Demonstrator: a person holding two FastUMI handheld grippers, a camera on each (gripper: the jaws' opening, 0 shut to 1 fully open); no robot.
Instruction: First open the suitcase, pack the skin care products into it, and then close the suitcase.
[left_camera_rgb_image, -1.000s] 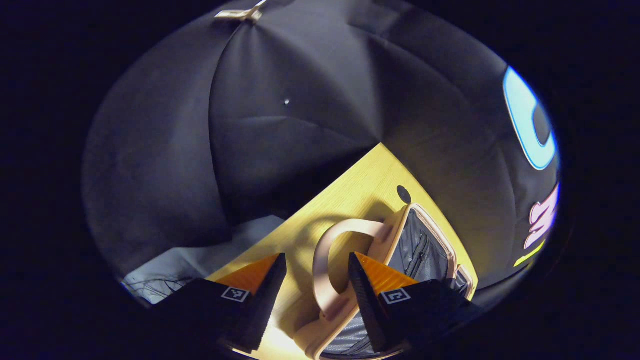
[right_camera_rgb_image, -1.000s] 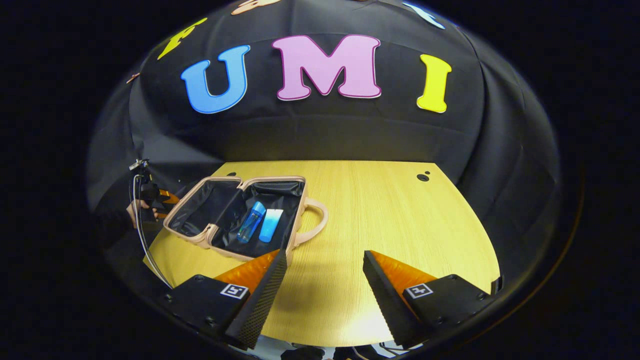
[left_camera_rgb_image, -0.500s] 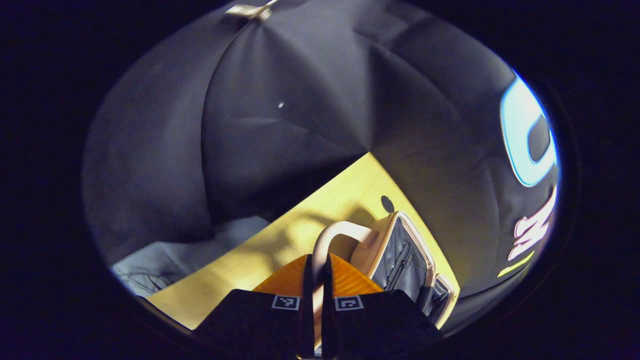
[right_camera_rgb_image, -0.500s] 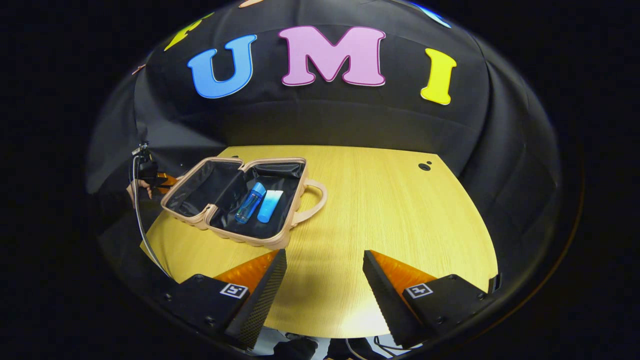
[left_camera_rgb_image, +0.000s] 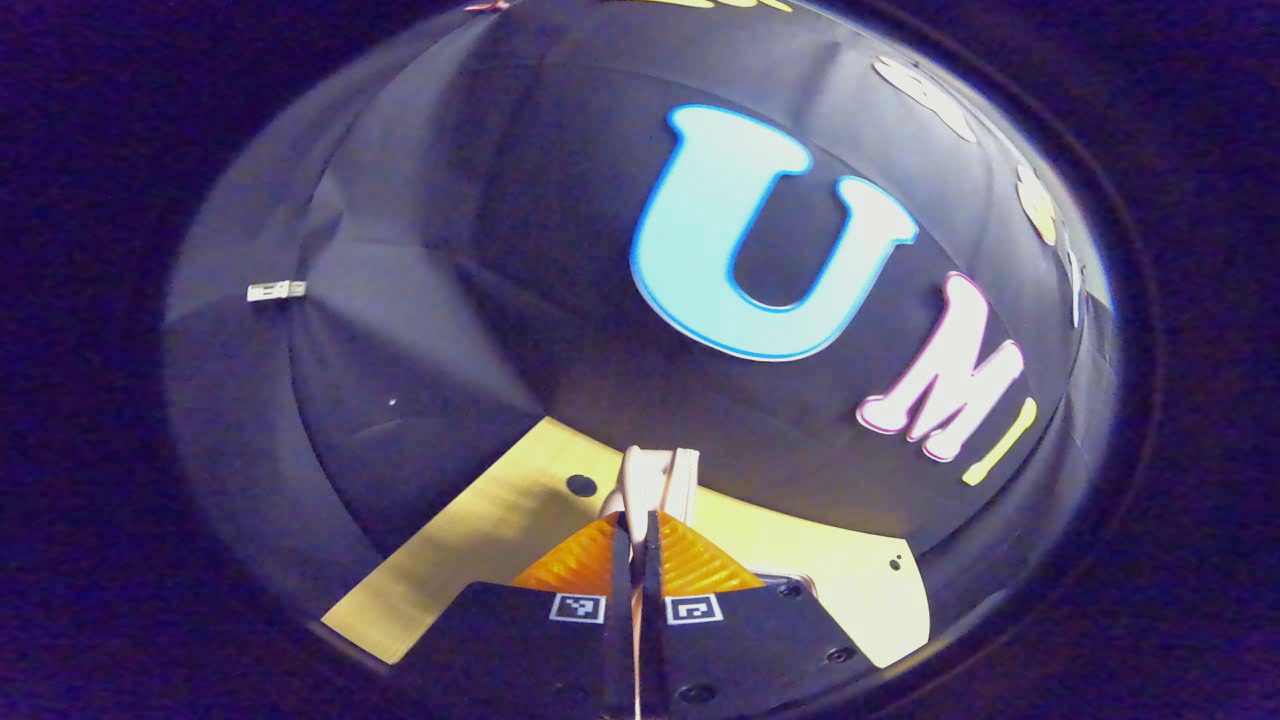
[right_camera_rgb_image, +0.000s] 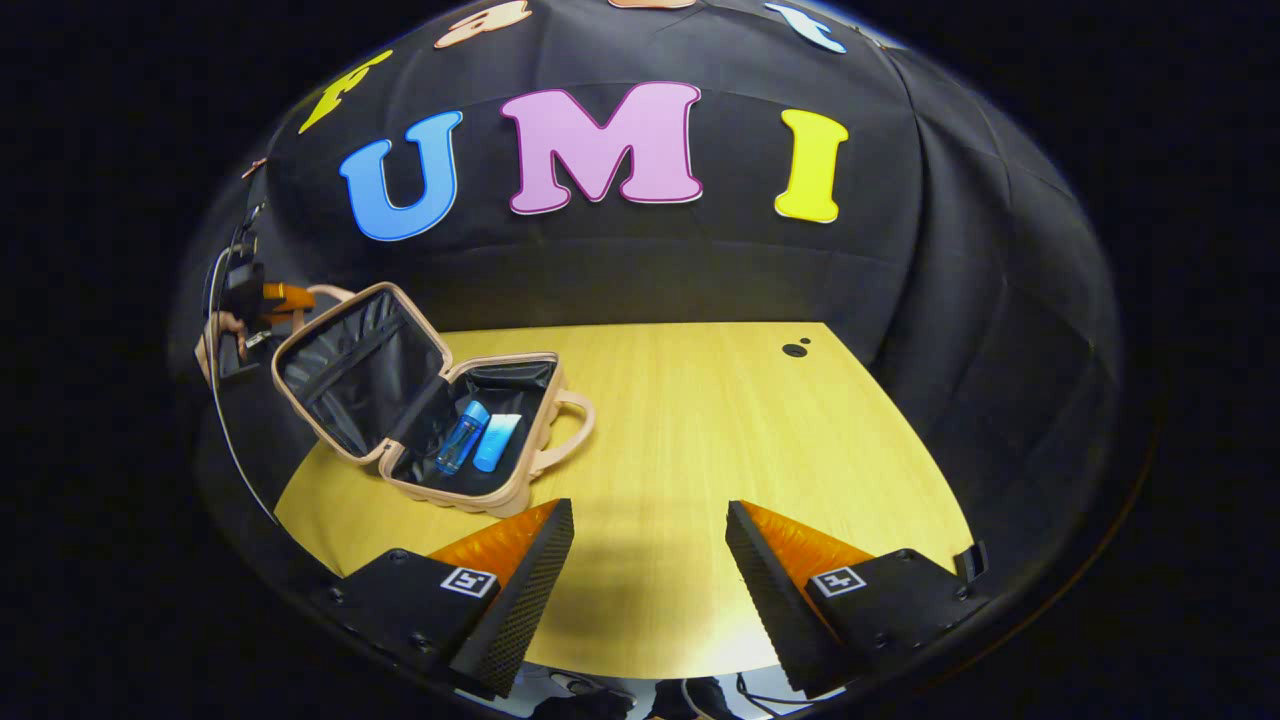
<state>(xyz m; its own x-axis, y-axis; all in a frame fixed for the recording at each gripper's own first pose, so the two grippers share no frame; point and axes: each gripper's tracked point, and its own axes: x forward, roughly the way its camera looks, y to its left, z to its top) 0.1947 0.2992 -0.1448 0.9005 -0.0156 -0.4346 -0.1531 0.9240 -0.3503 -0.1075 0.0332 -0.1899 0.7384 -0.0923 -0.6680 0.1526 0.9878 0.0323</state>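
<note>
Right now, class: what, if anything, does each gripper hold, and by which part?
The left gripper is shut on the lid handle of the suitcase, with the lid half raised. The right gripper is open and holds nothing.

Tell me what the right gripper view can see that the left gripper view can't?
The right gripper view alone shows inside the suitcase: a bottle and a tube in its base, lid half raised, and the right gripper with jaws apart. The left gripper view alone shows, close up, the left gripper pinching the lid's handle. Both show the table.
</note>
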